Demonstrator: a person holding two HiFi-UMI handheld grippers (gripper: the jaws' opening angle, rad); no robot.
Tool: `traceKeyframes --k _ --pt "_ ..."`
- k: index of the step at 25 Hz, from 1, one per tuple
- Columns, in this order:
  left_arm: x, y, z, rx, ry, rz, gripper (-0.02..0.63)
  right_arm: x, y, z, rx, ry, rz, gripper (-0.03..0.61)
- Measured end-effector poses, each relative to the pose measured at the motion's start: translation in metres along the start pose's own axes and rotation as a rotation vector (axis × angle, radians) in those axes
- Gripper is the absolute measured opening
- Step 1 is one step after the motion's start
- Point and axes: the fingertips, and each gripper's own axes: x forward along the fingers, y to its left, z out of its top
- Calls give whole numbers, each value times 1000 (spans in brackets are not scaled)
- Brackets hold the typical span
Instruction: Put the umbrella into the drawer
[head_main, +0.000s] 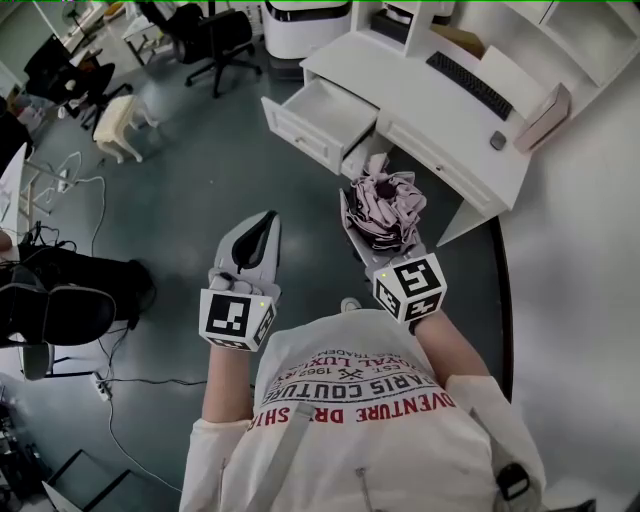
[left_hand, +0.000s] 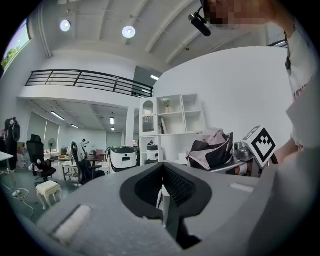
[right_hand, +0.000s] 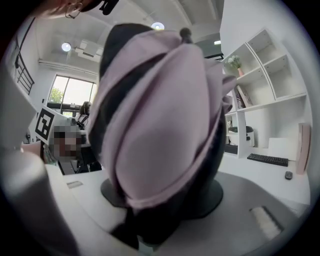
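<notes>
A folded pink and black umbrella (head_main: 385, 208) sits bunched between the jaws of my right gripper (head_main: 381, 226), which is shut on it. In the right gripper view the umbrella (right_hand: 160, 125) fills the middle and hides the jaw tips of the right gripper (right_hand: 160, 205). My left gripper (head_main: 263, 224) is held level to the left of it, jaws together with nothing in them. The left gripper view shows the left gripper (left_hand: 163, 173) shut, with the umbrella (left_hand: 212, 147) off to the right. An open white drawer (head_main: 300, 125) stands out from the desk (head_main: 450, 135) just beyond the umbrella.
A keyboard (head_main: 470, 85) and a small grey item (head_main: 497, 140) lie on the desk. On the grey floor stand an office chair (head_main: 215, 40), a cream stool (head_main: 120, 125) and a black bag (head_main: 60, 300), with cables at left.
</notes>
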Motion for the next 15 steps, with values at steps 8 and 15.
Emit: traceKeyframes --k 8,15 --pt "-12 32 -23 -39 32 12 6 24 12 -13 40 31 -40 199" --pt "18 73 -44 -55 59 35 6 77 -1 -19 43 58 -13 202"
